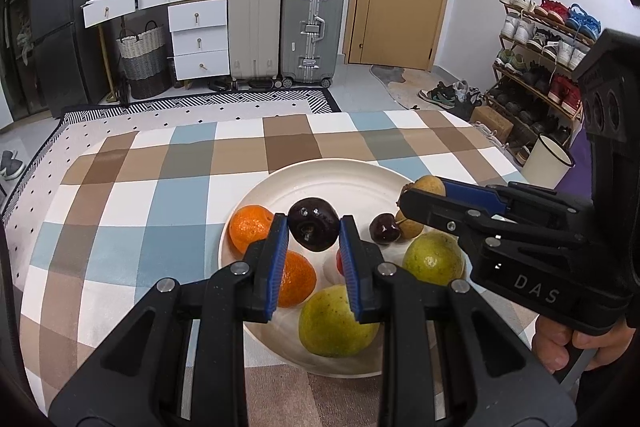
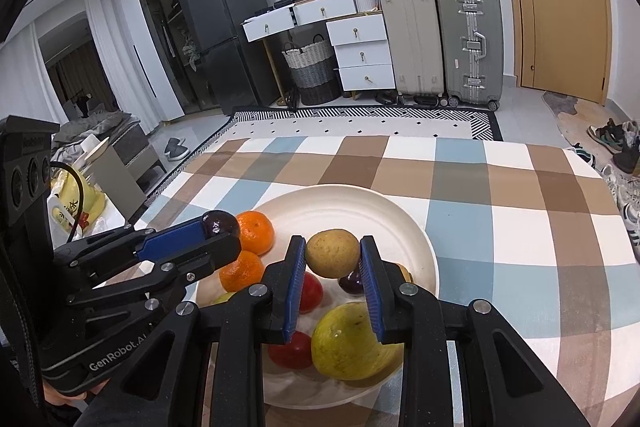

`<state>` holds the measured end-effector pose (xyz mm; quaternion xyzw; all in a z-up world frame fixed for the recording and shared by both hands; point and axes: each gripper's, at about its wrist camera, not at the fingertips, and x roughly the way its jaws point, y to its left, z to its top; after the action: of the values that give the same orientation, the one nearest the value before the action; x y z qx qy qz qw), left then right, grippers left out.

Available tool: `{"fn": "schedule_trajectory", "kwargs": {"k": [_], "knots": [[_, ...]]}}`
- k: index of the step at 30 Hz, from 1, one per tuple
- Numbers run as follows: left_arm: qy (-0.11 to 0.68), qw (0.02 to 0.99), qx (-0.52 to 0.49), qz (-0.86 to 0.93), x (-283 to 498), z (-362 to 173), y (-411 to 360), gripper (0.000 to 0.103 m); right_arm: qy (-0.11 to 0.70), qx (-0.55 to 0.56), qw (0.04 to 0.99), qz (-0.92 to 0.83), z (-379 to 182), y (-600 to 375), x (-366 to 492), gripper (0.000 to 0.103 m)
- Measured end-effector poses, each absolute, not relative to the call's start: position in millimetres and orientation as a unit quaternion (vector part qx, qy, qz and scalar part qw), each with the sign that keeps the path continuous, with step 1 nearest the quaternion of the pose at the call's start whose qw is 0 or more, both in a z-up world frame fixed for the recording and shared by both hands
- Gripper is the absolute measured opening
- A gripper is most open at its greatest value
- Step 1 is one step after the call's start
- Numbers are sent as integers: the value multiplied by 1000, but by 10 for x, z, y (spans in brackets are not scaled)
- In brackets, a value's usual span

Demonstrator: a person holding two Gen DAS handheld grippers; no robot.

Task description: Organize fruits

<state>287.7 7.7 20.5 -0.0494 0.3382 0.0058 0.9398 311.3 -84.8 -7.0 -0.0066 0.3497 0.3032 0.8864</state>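
While both hands hover over the round cream plate (image 1: pixel 280 183), the left gripper (image 1: pixel 314 233) clamps a glossy dark plum (image 1: pixel 313 229) toward nine o'clock, and the right gripper (image 2: pixel 332 255) pinches a tan-yellow round fruit (image 2: pixel 332 253) near three o'clock, probably lifted clear for sorting.

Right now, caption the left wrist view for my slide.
Left gripper holds a dark plum above the fruit plate.
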Motion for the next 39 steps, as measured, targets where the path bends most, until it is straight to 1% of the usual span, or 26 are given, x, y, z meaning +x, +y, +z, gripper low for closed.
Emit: {"fn": "schedule_trajectory", "kwargs": {"k": [4, 7, 9, 10, 12, 14, 16, 17, 18, 19, 21, 24, 26, 39], "knots": [[341, 939, -52, 7, 2891, 194, 83, 23, 351, -12, 887, 300, -75, -839, 3121, 28], [340, 939, -49, 10, 2890, 196, 90, 23, 350, -12, 888, 298, -63, -849, 3111, 30], [344, 938, -50, 9, 2891, 193, 100, 24, 348, -14, 889, 297, -49, -860, 3098, 34], [345, 937, -51, 8, 2884, 196, 99, 26, 346, -15, 890, 297, -42, -869, 3086, 35], [344, 938, -49, 11, 2863, 208, 101, 37, 342, -14, 892, 296, -22, -899, 3056, 45], [339, 940, -45, 15, 2822, 224, 100, 58, 336, -9, 893, 297, 11, -951, 3018, 51], [327, 944, -41, 16, 2738, 259, 95, 69, 334, -7, 895, 295, 35, -1004, 2984, 58], [322, 946, -40, 17, 2684, 281, 95, 75, 333, -6, 896, 293, 49, -1033, 2958, 64], [317, 947, -40, 19, 2636, 300, 99, 78, 330, -5, 898, 291, 62, -1074, 2926, 71], [312, 949, -41, 19, 2581, 319, 107, 84, 326, -1, 900, 290, 75, -1119, 2895, 74], [303, 952, -44, 15, 2464, 351, 119, 86, 321, 7, 901, 292, 93, -1202, 2829, 90], [300, 953, -38, 21, 2312, 378, 102, 94, 313, 24, 901, 298, 117, -1322, 2721, 100], [292, 956, -34, 22, 2191, 390, 78, 102, 309, 25, 903, 299, 129, -1379, 2632, 102], [273, 961, -40, 28, 1517, 348, -10, 102, 271, 0, 913, 305, 112, -1522, 2039, 102]]}}
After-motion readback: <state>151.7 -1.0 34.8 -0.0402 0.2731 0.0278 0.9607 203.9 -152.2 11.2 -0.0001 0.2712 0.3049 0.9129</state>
